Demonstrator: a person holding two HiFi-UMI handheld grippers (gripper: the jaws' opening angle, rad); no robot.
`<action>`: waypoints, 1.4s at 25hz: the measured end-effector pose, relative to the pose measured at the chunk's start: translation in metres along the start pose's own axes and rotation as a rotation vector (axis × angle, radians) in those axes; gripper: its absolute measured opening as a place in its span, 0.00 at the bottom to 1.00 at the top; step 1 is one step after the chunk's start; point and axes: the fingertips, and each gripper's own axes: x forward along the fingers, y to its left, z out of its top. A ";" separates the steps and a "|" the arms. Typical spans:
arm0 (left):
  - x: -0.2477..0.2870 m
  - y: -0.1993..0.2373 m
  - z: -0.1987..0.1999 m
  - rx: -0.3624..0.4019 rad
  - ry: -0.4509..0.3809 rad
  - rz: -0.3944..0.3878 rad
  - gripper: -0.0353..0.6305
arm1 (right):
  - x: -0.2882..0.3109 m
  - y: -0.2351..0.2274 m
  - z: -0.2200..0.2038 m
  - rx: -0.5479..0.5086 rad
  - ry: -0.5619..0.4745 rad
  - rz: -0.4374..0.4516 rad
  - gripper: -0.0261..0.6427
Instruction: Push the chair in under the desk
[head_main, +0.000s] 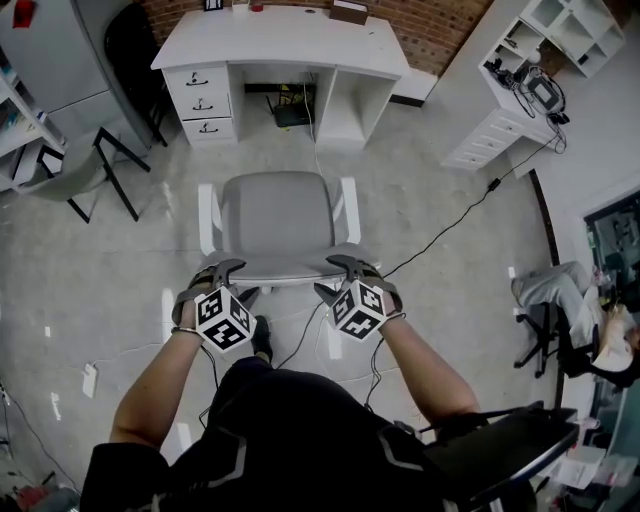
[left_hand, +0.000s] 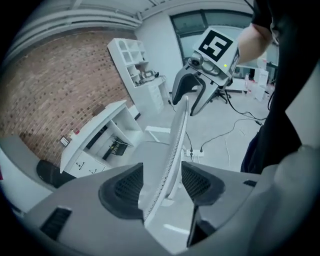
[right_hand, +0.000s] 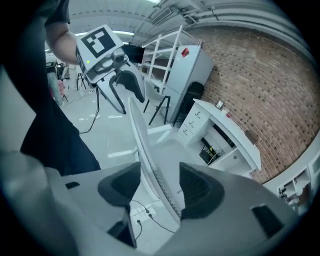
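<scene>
A chair with a grey seat (head_main: 277, 212) and white armrests stands on the floor, facing the white desk (head_main: 280, 45) with a stretch of floor between them. My left gripper (head_main: 235, 282) straddles the left end of the backrest's top edge (head_main: 285, 263), and my right gripper (head_main: 335, 278) straddles its right end. In the left gripper view the backrest (left_hand: 172, 150) runs between the open jaws of the left gripper (left_hand: 161, 186), with gaps to both pads. The right gripper view shows the same: backrest (right_hand: 145, 145) between the open jaws of the right gripper (right_hand: 160, 187).
A dark folding chair (head_main: 100, 165) stands at the left of the desk. White shelving (head_main: 520, 70) lines the right wall. Cables (head_main: 450, 225) cross the floor to the chair's right and under it. A seated person (head_main: 560, 300) is at the far right. A black chair (head_main: 510, 450) is beside me.
</scene>
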 end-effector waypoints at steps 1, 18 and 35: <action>0.005 0.001 -0.003 0.010 0.015 -0.008 0.42 | 0.006 0.001 -0.003 -0.014 0.030 0.008 0.42; 0.044 -0.020 -0.008 0.200 0.098 -0.120 0.24 | 0.059 0.006 -0.030 -0.246 0.222 0.038 0.30; 0.054 0.007 -0.017 0.205 0.166 -0.196 0.23 | 0.079 -0.007 -0.023 -0.319 0.280 -0.009 0.20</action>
